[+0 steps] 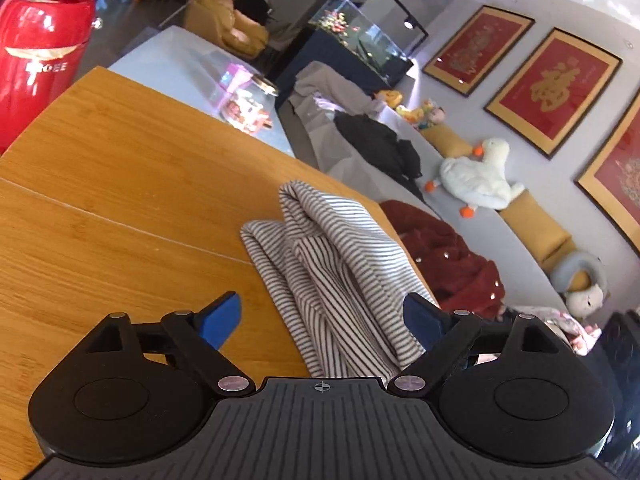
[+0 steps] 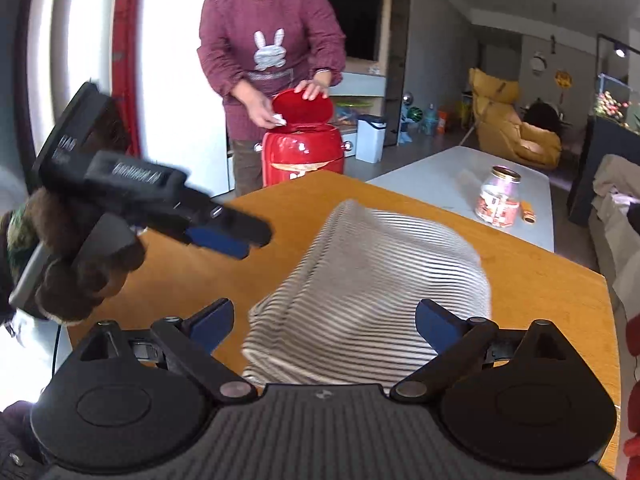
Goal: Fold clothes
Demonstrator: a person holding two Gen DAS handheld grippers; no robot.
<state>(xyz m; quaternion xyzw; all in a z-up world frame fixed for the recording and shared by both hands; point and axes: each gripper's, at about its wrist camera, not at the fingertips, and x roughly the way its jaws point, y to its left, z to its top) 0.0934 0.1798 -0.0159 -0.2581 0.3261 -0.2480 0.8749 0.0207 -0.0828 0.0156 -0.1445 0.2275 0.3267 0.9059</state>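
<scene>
A grey-and-white striped garment (image 1: 332,264) lies bunched on the wooden table (image 1: 120,200), close to the table's right edge. In the left wrist view my left gripper (image 1: 324,320) is open, and the cloth runs between its blue fingers without being pinched. In the right wrist view the garment (image 2: 372,280) is a rumpled heap with a motion-blurred top. My right gripper (image 2: 324,322) stands open around its near end. The left gripper (image 2: 236,240) shows at upper left, held by a hand in a brown furry sleeve, left of the heap and apart from it.
A person in a maroon top stands behind the table at a red lidded bin (image 2: 304,152). A jar (image 2: 498,196) sits on a low white table (image 2: 448,176). Beyond the table's right edge, a grey sofa (image 1: 472,224) holds a dark red garment (image 1: 452,256) and a plush goose (image 1: 476,176).
</scene>
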